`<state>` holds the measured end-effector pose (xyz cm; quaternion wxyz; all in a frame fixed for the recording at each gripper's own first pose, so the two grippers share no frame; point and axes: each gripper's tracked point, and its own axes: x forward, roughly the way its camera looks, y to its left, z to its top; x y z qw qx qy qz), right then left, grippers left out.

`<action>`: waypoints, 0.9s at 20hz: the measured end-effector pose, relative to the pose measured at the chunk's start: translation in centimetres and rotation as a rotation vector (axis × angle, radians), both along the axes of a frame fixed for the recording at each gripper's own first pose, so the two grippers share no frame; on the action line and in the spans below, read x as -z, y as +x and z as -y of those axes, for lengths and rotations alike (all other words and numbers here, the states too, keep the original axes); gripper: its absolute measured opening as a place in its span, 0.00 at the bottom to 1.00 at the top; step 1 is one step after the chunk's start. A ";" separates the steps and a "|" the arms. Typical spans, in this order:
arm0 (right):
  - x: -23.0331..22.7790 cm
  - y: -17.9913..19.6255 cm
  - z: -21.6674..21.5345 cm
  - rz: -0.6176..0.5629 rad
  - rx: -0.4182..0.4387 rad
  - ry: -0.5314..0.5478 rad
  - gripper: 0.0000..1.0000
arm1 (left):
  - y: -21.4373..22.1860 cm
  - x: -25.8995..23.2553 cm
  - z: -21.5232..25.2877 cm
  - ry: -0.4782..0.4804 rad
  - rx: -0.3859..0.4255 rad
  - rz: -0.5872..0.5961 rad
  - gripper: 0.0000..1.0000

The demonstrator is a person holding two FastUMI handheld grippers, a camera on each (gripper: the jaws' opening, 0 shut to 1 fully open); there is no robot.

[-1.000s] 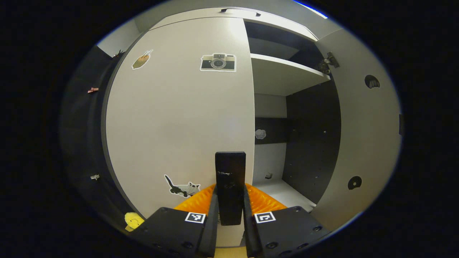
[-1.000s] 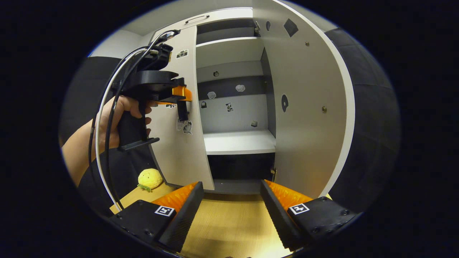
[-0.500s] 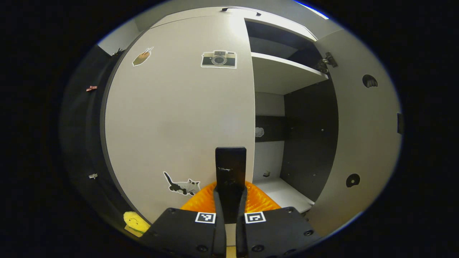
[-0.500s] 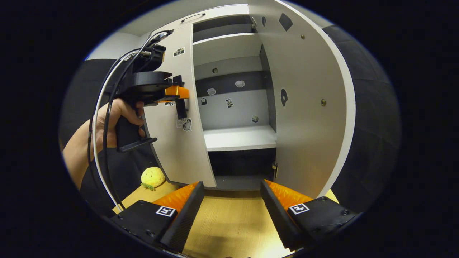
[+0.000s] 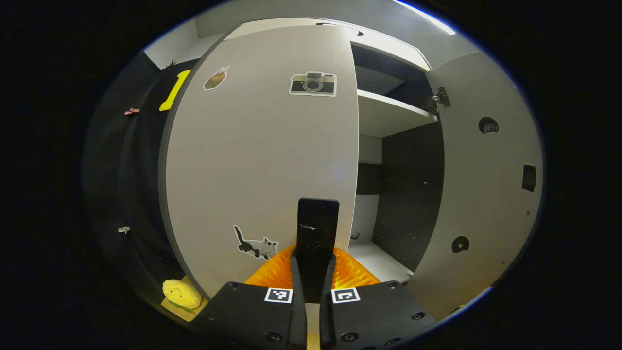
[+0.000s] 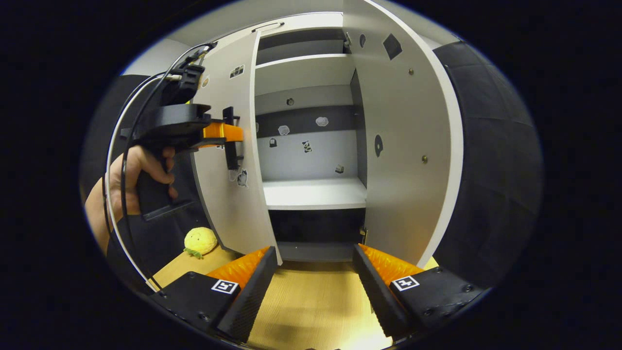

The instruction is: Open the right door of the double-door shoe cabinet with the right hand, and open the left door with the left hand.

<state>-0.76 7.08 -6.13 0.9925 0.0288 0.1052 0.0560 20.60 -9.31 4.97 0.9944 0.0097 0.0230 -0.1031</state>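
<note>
- Matte grey-white panels are making up the shoe cabinet (image 6: 311,194), and we are seeing flat smooth doors with small stickers on them.
- We are seeing the left door (image 5: 262,160) swung partly out, with a camera sticker (image 5: 313,84) near its top and a cat sticker (image 5: 256,245) low down.
- We are gripping the black handle (image 5: 317,233), a flat upright bar at the left door's free edge, with the left gripper (image 5: 313,272); its fingers are pressing on both sides of the bar, nearly together.
- In the right gripper view we are seeing the left gripper (image 6: 228,138) side-on at that handle, a hand (image 6: 133,177) wrapping its grip, cables looping up from it.
- We are holding the right gripper (image 6: 313,267) wide apart with nothing between the ribbed pads, hanging over the pale wood-grain floor (image 6: 311,311).
- We are seeing the right door (image 6: 408,146) standing fully open, round hinge cut-outs on its inner face.
- We are seeing a flat shelf (image 6: 313,192) inside, dark back band above it.
- We are noting a round yellow plush toy (image 6: 200,240) sitting on the floor just beside the left door.
</note>
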 end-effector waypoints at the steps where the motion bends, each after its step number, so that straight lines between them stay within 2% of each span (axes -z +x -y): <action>1: -0.1 -0.1 0.1 0.003 0.009 -0.001 0.98 | -0.2 -0.1 -0.3 0.004 0.010 -0.003 0.15; 6: -0.5 -0.5 0.1 0.001 0.056 -0.009 0.98 | -1.9 -0.3 -3.1 -0.003 0.066 -0.016 0.15; 15: -1.5 -1.7 -2.0 0.034 0.107 -0.024 0.98 | -4.1 -0.6 -6.1 -0.018 0.052 0.003 0.14; 18: -1.2 -1.9 -3.2 0.027 0.104 -0.010 0.99 | -4.3 -0.7 -6.8 -0.067 0.055 0.001 0.14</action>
